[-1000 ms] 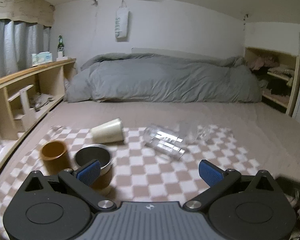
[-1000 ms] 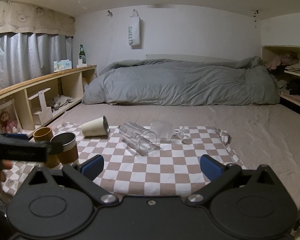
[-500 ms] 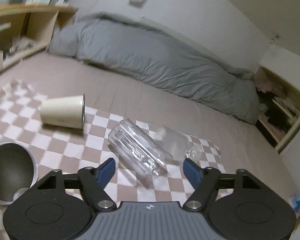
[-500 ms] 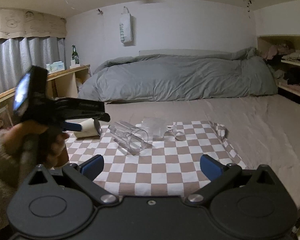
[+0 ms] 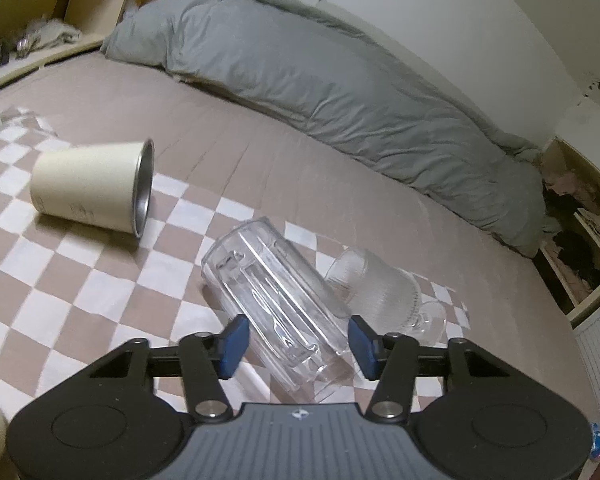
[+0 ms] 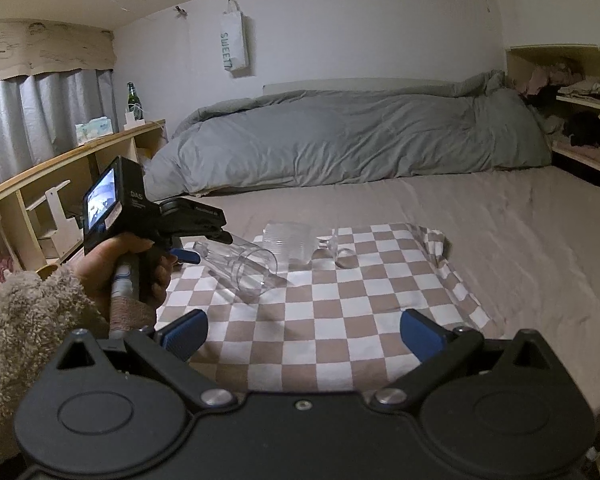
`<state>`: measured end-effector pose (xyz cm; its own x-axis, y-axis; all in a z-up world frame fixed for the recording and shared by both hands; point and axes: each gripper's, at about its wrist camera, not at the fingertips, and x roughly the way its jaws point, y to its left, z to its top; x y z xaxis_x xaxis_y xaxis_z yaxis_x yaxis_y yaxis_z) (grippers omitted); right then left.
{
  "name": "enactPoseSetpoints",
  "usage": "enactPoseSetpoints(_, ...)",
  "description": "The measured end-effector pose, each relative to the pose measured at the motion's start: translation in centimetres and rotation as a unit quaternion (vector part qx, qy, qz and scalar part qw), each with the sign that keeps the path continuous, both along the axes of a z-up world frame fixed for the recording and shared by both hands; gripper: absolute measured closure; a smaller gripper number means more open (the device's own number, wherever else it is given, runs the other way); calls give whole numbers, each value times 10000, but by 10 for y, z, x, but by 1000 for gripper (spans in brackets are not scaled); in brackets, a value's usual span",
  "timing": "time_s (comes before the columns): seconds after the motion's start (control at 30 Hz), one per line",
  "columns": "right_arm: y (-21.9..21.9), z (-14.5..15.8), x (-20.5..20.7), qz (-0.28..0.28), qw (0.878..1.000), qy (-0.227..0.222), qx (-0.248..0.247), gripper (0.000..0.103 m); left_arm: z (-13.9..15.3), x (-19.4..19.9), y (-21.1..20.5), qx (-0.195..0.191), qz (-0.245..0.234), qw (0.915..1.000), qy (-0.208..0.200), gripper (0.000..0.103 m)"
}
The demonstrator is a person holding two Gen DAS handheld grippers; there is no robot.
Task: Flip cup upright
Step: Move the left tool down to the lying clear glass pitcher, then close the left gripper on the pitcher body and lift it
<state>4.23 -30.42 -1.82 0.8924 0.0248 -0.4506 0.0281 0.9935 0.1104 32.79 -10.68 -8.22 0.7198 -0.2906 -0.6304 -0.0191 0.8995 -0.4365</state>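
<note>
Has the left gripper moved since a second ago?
Yes. The left gripper has moved right and forward over the checked cloth, from the brown cups to straddle the clear cup.

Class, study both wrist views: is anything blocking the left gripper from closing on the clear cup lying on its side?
Nothing visible blocks it. The left gripper is open, one blue pad on each side of the clear cup. A ribbed glass lies against the cup's far side, beyond the pads. The right gripper is open, well back.

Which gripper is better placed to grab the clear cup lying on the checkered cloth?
Left. The left gripper is open with its fingers on either side of the clear cup. The right gripper is open too, but well short of it.
</note>
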Motion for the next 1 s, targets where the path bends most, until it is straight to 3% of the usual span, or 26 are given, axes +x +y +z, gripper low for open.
enactPoseSetpoints(0.13,-4,0,0,-40,10000,25,29,0,-11,4,4,-308,45,9995,83,76)
enactPoseSetpoints(0.17,-5,-1,0,-40,10000,23,30,0,-11,3,5,-388,8,9992,78,78)
enactPoseSetpoints(0.4,-8,3,-5,-60,9999,-54,77,0,-13,-11,16,-620,-61,9978,234,78)
enactPoseSetpoints(0.67,-3,8,-15,-49,9998,-201,17,0,-12,-53,21,-495,-683,9948,570,80)
enactPoseSetpoints(0.7,-3,9,-16,-65,9998,-213,16,0,-13,-58,22,-518,-753,9935,675,82)
enactPoseSetpoints(0.77,-3,9,-19,-78,9997,-234,29,0,-17,-66,21,-534,-942,9905,845,102)
enactPoseSetpoints(0.9,-3,10,-21,-82,9997,-245,28,0,-13,-81,16,-457,-1377,9868,724,102)
enactPoseSetpoints(1.0,-1,11,-21,-117,9997,-221,-33,0,-3,-92,14,-315,-1587,9854,526,82)
